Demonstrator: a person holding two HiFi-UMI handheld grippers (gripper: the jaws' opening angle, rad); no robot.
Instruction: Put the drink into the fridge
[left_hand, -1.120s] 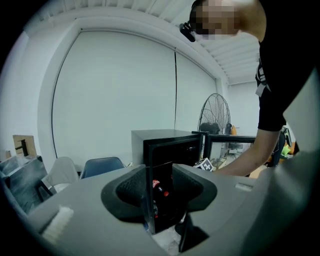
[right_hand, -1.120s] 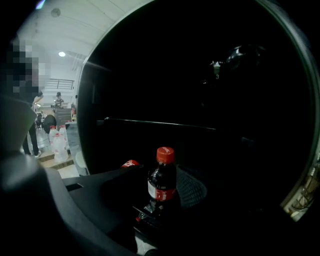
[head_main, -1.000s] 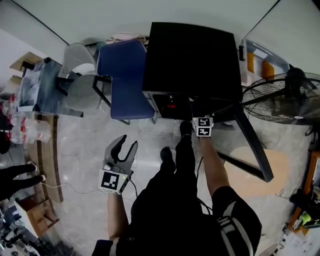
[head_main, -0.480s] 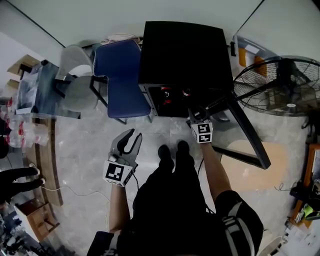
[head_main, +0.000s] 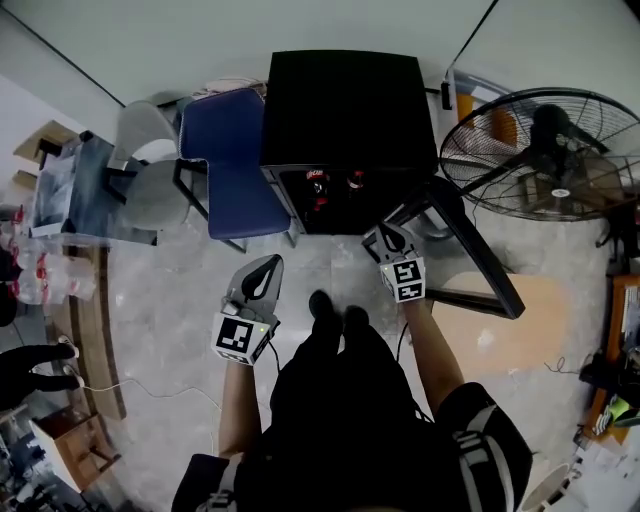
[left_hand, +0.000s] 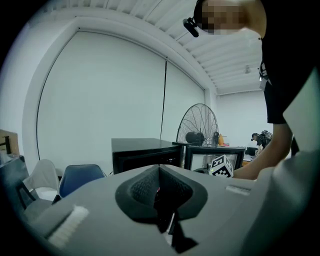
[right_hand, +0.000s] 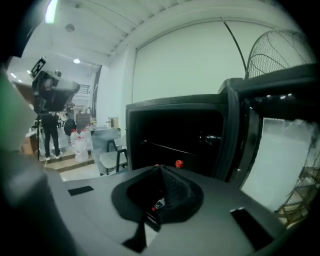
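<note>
We see the drink (head_main: 318, 186) standing upright inside the open black fridge (head_main: 340, 100), red cap up, our left gripper (head_main: 268, 268) and right gripper (head_main: 386, 236) on its near side, jaws just closed together, nothing between

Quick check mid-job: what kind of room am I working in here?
Probably an office or workroom, not a kitchen: a small black fridge stands on the floor beside a blue chair and a large fan, with a table at left.

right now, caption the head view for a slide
Left gripper and right gripper shut, empty, facing the open fridge holding drinks.
</note>
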